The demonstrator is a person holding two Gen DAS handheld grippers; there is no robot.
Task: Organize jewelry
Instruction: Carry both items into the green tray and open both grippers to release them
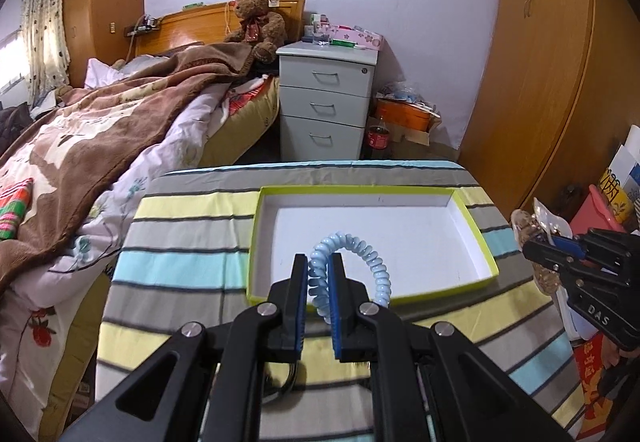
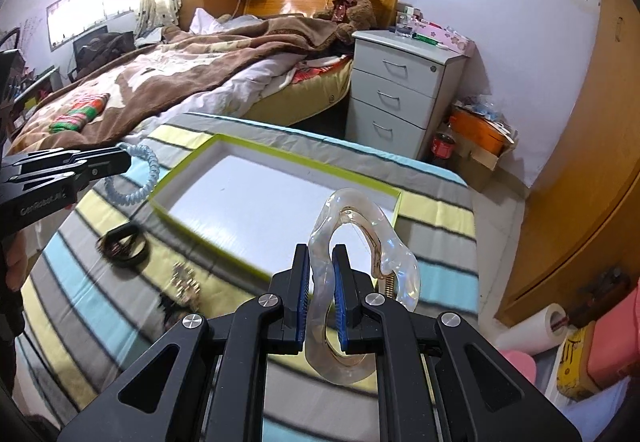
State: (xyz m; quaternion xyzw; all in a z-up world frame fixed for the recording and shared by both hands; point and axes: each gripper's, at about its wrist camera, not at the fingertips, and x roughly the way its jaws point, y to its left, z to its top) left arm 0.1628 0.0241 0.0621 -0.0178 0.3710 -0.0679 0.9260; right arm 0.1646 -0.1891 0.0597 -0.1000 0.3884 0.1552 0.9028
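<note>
Black linkage arms fill the bottom of the left wrist view, and between them the left gripper (image 1: 319, 274) is clenched on a pale blue spiral hair tie (image 1: 362, 262), whose coil arches up and to the right of the blue pads. Just beyond it, at the centre of the frame, sits a shallow white box with a lime-green rim (image 1: 360, 191), lying on a table covered in a striped cloth (image 1: 180, 266) of grey, yellow and light blue. At the right edge of the same frame the right gripper (image 1: 538, 246) comes in from the side.

In the right wrist view the right gripper (image 2: 321, 270) is clamped on a clear, wavy hair claw clip (image 2: 360, 230) that stands up between the pads, a small metal spring showing on its right side. On the cloth at lower left lie a dark ring-shaped band (image 2: 124, 240) and, below it, a small sparkly piece (image 2: 185, 284), too blurred to name, possibly a hair clip. Both rest outside the box, near its left corner.

A bed with a brown blanket (image 1: 100, 122), a teddy bear (image 1: 258, 18) and a grey drawer unit (image 1: 326, 106) fill the upper part of the left wrist frame.
</note>
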